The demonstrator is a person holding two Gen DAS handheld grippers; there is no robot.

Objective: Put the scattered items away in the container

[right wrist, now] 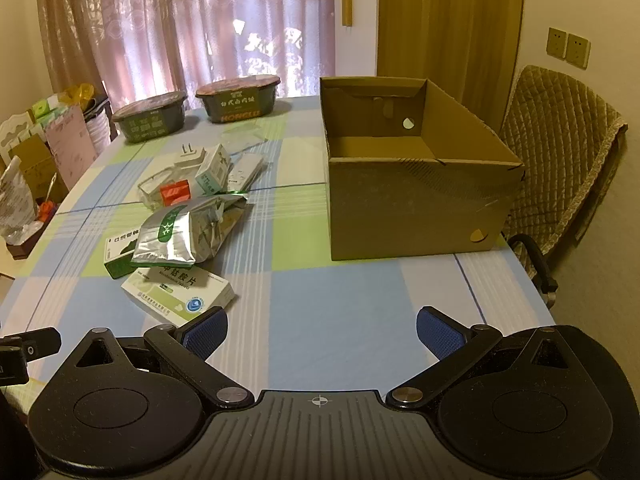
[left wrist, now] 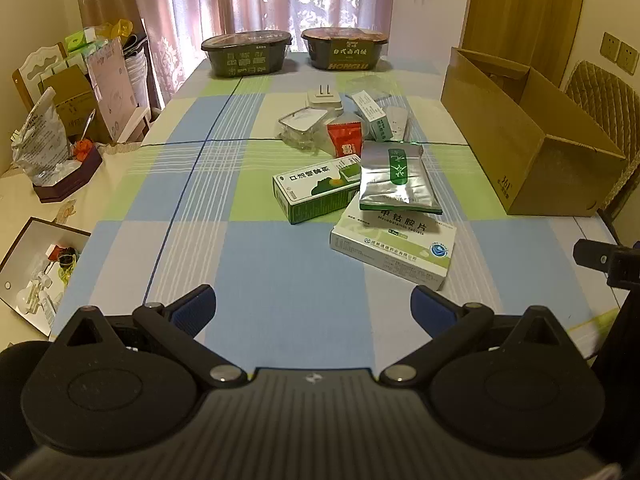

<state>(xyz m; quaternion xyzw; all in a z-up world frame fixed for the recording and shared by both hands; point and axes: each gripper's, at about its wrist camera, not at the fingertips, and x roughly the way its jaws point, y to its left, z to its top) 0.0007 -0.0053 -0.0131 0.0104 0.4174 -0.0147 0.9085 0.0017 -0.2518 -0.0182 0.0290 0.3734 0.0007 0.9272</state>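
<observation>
The left tool (left wrist: 314,304) hangs low over the near end of the table (left wrist: 280,280), jaws wide and holding nothing. The right tool (right wrist: 322,330) sits likewise on its side, jaws wide and empty, over bare checked cloth.

Just ahead of the left tool lies a white pill box (left wrist: 394,246), flat on the cloth. A silver pouch (left wrist: 396,180) rests across its far edge and also overlaps a green box (left wrist: 316,192) lying to its left. Beyond these, in a loose cluster near the table's middle, are a red packet (left wrist: 346,140), a clear tub (left wrist: 302,124), a white plug (left wrist: 324,98) with its prongs up, and a small teal carton (left wrist: 374,114) leaning against a thin white packet.

The cardboard box (right wrist: 416,200) stands open and upright on the right side of the table, well apart from the pile, nothing visible inside it. Two dark bowls (left wrist: 246,54) sit at the far edge by the curtain. A padded chair (right wrist: 560,152) stands behind the box.
</observation>
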